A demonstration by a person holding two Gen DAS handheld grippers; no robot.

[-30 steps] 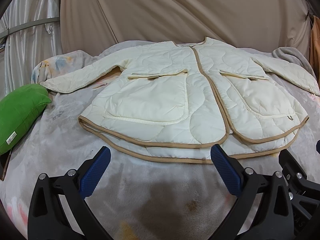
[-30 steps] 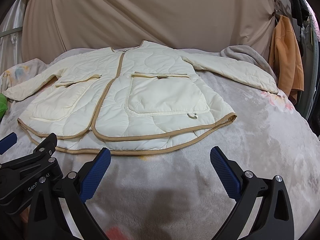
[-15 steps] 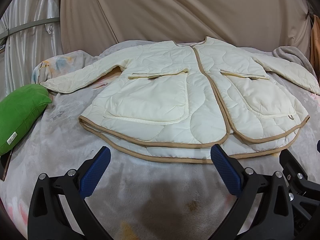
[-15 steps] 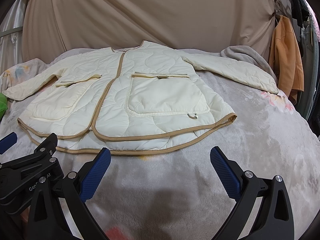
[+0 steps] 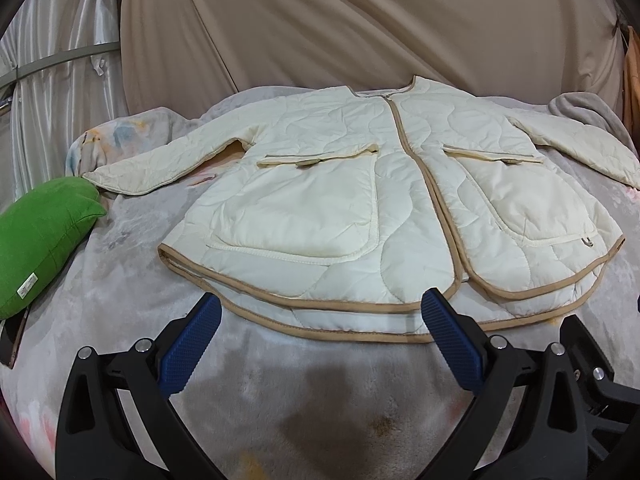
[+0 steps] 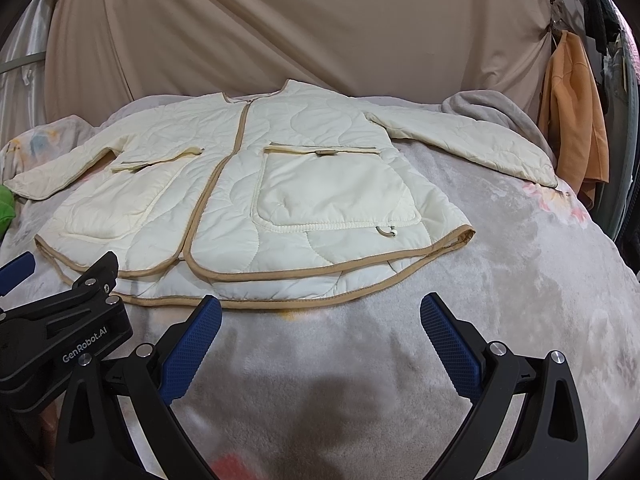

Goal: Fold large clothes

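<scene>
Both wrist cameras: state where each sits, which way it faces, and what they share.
Left wrist: behind the open left gripper, low over the blanket, facing the jacket; green pillow at left.
Right wrist: behind the open right gripper, facing the jacket's hem; left gripper and orange garment visible.
Shared: the spread jacket, blanket, tan curtain.

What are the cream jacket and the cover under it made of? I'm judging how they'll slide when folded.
Jacket: seemingly a thin, padded synthetic shell, with wavy quilting and a slight sheen; tan woven-looking binding at its edges. Cover: likely plush fleece, matte and fuzzy with soft mottling, probably grippy.
</scene>
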